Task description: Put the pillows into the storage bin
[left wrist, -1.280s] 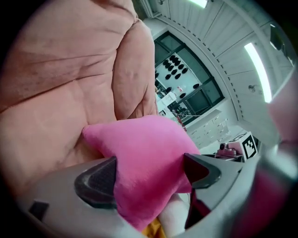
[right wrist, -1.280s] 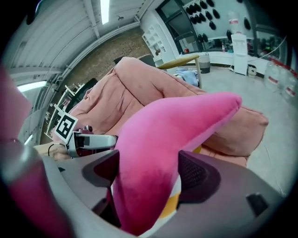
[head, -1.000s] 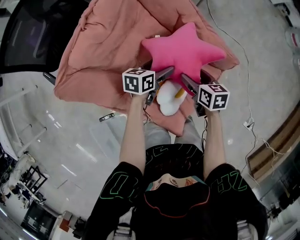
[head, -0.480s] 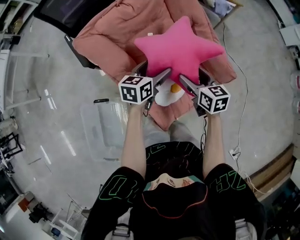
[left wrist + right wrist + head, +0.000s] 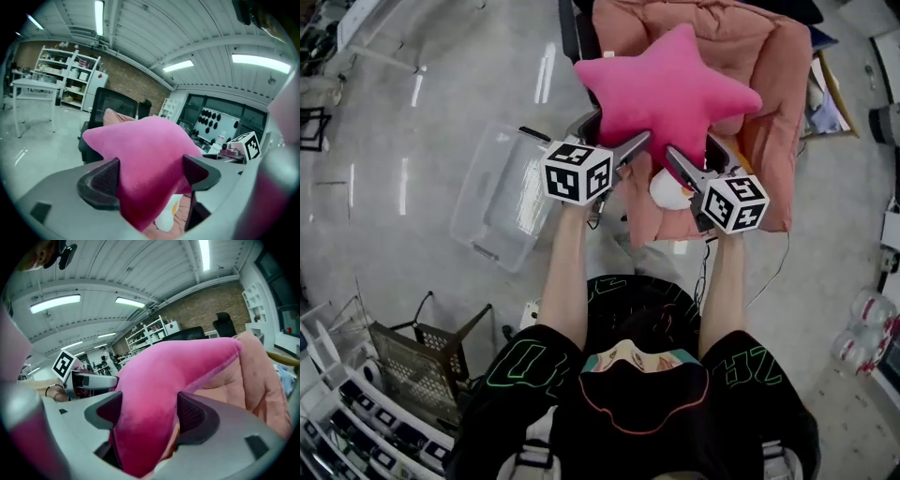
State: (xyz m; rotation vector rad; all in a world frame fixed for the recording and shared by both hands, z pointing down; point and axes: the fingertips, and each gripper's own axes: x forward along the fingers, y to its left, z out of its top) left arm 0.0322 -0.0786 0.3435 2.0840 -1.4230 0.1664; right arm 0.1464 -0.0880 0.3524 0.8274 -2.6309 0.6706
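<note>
Head view: both forearms reach straight out, roughly parallel, marker cubes up. The left gripper (image 5: 614,139) and right gripper (image 5: 694,155) sit side by side, each clamped on a lower arm of the pink star pillow (image 5: 670,89). The pillow is held in the air above a salmon blanket (image 5: 773,94). A white pillow (image 5: 668,190) with a yellow spot lies on the blanket, between and below the grippers. The clear bin (image 5: 502,197) is on the floor to the left of the left gripper, apart from the star. A wire basket (image 5: 417,361) stands at lower left. Left gripper view: the left gripper (image 5: 150,176) has its jaws spread wide, plush fills the gap, and both pads press into the star pillow (image 5: 145,150). Right gripper view: the same for the right gripper (image 5: 150,413), wide jaws squeezing the star pillow (image 5: 183,364), with the blanket (image 5: 258,376) behind.
</note>
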